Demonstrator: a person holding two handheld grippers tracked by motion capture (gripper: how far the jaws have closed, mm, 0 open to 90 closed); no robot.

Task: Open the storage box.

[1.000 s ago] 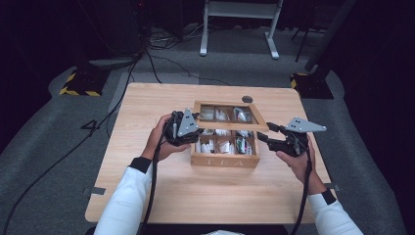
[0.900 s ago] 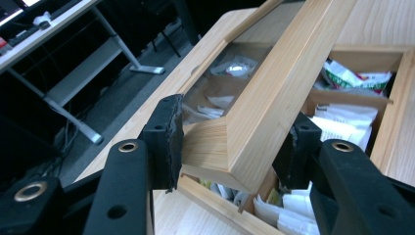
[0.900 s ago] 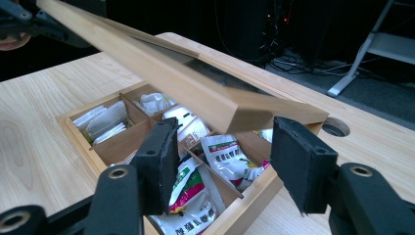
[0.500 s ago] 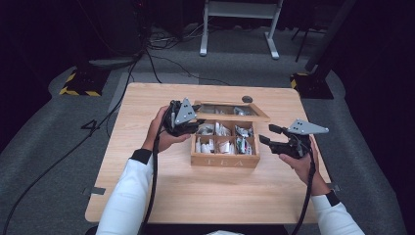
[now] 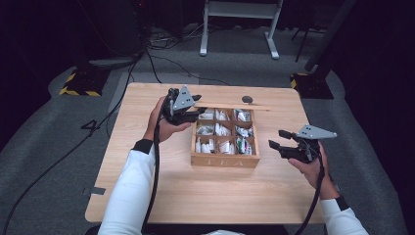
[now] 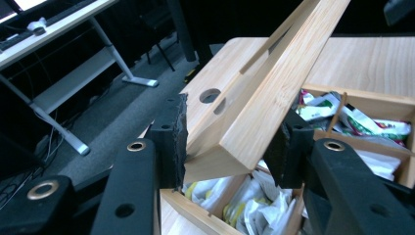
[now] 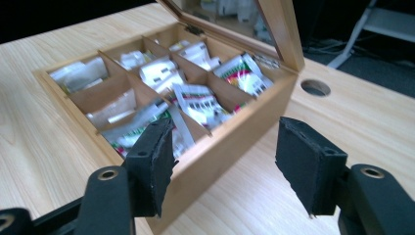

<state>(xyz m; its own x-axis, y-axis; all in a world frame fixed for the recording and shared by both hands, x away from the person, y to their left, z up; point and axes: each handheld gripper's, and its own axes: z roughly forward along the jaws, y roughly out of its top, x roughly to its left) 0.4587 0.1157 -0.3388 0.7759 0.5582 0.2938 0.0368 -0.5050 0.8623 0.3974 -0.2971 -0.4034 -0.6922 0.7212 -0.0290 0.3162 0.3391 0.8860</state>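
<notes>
A wooden tea box (image 5: 225, 159) stands mid-table, its compartments packed with tea bags (image 5: 222, 129). Its hinged lid (image 5: 235, 106) is raised over the back edge and shows edge-on from above. My left gripper (image 5: 194, 109) is shut on the lid's left end; in the left gripper view the pads (image 6: 171, 142) clamp the lid's wooden frame (image 6: 274, 83). My right gripper (image 5: 276, 139) hovers to the right of the box, apart from it. Its jaws have just been opening and nothing is between them. The right gripper view looks past the open right gripper (image 7: 222, 156) at the box wall (image 7: 230, 147).
The table (image 5: 205, 196) has a round hole (image 5: 247, 99) behind the box. Bare wood lies in front of the box and on both sides. Beyond the far edge are a white desk frame (image 5: 240, 10) and cables on the grey floor.
My left gripper has moved back and up with the lid, swinging it further open. My right gripper has drawn away from the box, to the right and slightly down.
</notes>
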